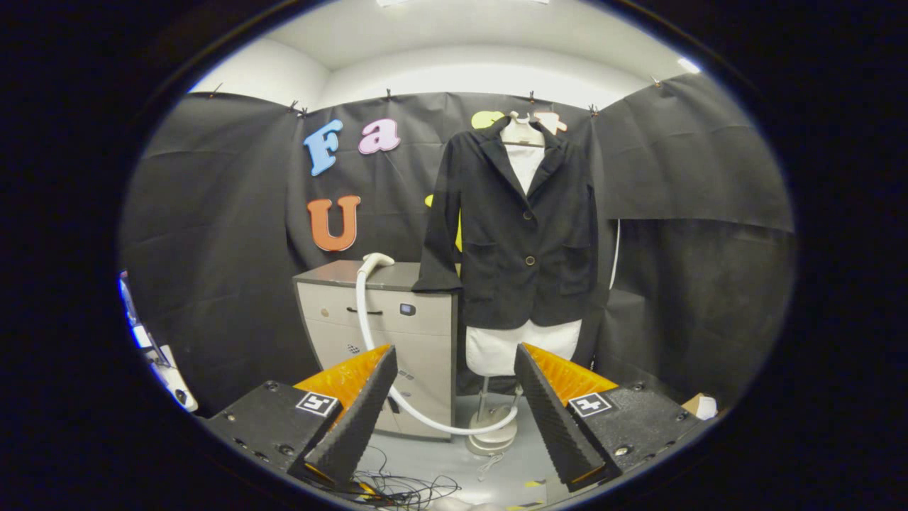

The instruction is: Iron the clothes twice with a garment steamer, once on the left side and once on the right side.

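Note:
A black blazer (521, 234) hangs buttoned on a white dress form (514, 348) that stands on a round base (491, 438), well beyond my fingers. The steamer head (376, 261) lies on top of a grey cabinet (386, 319), left of the jacket's sleeve. Its white hose (369, 326) drops down the cabinet front and curves along the floor to the form's base. My gripper (454, 404) is open, far back from all of this, with nothing between its black ridged fingers (358, 419).
Black cloth walls close the booth behind and to both sides. Loose dark cables (404, 488) lie on the grey floor just below my fingers. A cardboard box (699, 406) sits low at the right, and some white equipment (159, 362) stands at the far left.

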Tool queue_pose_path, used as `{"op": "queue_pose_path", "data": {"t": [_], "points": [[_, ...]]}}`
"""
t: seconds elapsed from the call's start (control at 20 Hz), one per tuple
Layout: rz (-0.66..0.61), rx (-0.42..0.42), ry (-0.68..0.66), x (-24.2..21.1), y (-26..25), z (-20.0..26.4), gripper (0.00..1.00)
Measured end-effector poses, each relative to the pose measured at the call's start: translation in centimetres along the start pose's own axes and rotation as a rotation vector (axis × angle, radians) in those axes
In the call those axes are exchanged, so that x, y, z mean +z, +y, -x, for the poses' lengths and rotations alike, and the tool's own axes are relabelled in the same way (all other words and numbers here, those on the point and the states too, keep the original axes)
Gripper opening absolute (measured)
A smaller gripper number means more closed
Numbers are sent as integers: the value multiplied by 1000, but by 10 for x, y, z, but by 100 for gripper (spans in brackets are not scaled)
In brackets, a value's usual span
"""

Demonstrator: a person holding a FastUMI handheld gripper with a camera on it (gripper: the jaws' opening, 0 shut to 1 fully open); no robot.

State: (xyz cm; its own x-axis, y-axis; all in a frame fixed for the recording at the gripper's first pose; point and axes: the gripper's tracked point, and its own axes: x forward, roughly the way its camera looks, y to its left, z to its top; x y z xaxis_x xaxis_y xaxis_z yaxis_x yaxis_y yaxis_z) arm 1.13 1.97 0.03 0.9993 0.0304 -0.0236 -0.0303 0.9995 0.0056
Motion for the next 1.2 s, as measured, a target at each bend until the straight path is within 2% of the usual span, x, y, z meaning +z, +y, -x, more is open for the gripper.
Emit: {"op": "queue_pose_path", "data": {"t": [0.25,0.5,0.7,0.9,1.2], "points": [[-1,6,-8,15,5,-13,100],[-12,26,-19,50,20,-57,100],[-19,77,-12,83,52,-124,100],[-34,137,28,117,99,-212,100],[-27,205,126,140,174,-333,100]]}}
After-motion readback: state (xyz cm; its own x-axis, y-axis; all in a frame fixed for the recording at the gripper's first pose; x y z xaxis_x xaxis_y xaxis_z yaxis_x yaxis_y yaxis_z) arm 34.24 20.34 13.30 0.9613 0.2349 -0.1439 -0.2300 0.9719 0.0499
